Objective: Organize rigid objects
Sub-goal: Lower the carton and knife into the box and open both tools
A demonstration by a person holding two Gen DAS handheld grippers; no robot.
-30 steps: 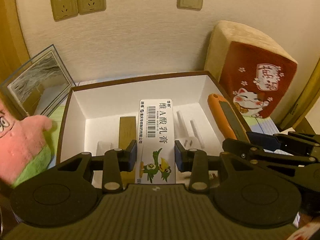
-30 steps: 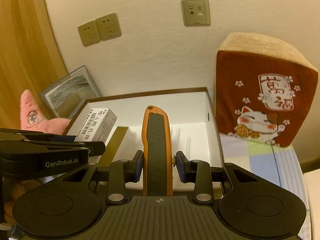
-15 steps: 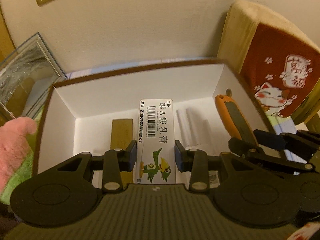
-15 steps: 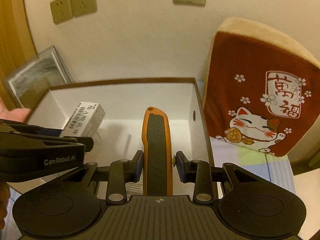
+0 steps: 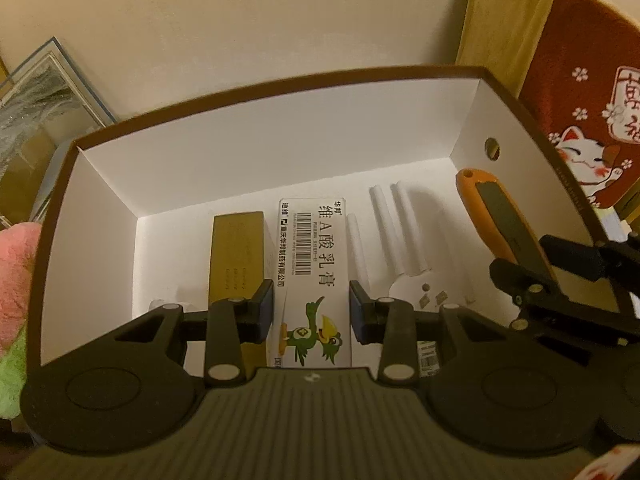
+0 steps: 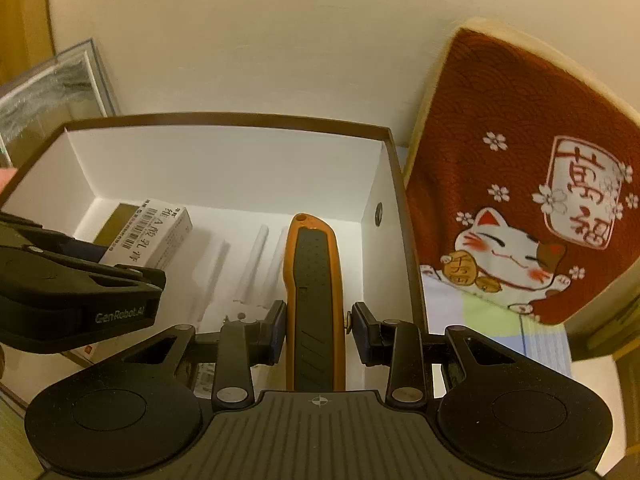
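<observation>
An open box with a brown rim [image 5: 280,84] and white inner walls stands against the wall. My left gripper [image 5: 312,312] is shut on a white ointment carton [image 5: 312,248] printed with a green bird, held low inside the box beside a gold box [image 5: 238,248]. My right gripper [image 6: 318,328] is shut on an orange and black utility knife [image 6: 316,264], held just inside the box's right wall [image 6: 376,248]. The knife [image 5: 496,216] also shows at the right of the left wrist view. The carton [image 6: 156,232] also shows at the left of the right wrist view.
White sticks [image 5: 400,224] and a white plug [image 5: 420,292] lie on the box floor. A red lucky-cat cushion [image 6: 540,200] leans right of the box. A framed picture [image 5: 36,120] and a pink plush toy [image 5: 16,280] sit to its left.
Both grippers have sunk toward the box with their loads still held and tilted further down. The box now fills more of both views.
</observation>
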